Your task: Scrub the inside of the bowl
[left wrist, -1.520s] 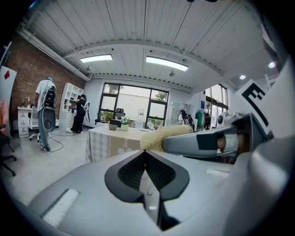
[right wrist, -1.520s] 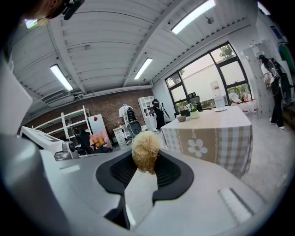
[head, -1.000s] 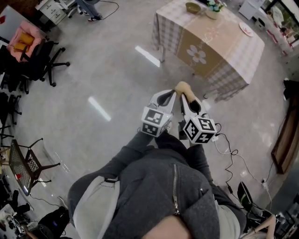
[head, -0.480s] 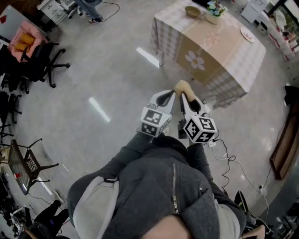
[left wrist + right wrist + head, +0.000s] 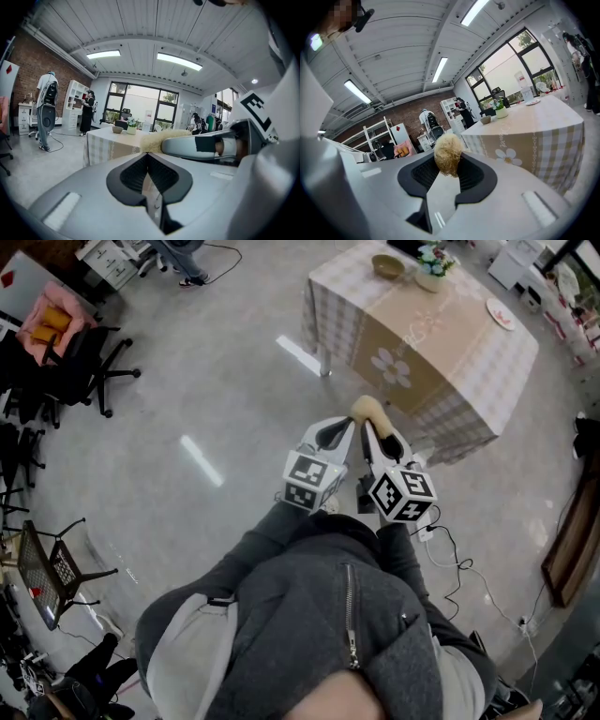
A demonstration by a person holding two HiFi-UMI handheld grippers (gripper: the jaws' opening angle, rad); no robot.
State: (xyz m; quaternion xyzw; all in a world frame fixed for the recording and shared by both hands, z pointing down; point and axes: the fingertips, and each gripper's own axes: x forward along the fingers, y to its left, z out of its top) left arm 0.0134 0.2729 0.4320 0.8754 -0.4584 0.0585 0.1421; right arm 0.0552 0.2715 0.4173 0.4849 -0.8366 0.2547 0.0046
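Scrubbing pad: coarse straw-coloured fibre, rough, matt. Right gripper and left gripper: smooth matt grey plastic shells with black ribbed pads. Floor: polished, glossy, mirroring the ceiling lights. Tablecloth: checked woven cloth, matt. Jacket: grey cloth with a metal zip.

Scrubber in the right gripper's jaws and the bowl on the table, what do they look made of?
The scrubber looks like dry plant fibre, maybe loofah or coir: pale straw colour, matte, frayed wiry strands. The bowl is tan and dull, perhaps wood or ceramic; too small to tell.
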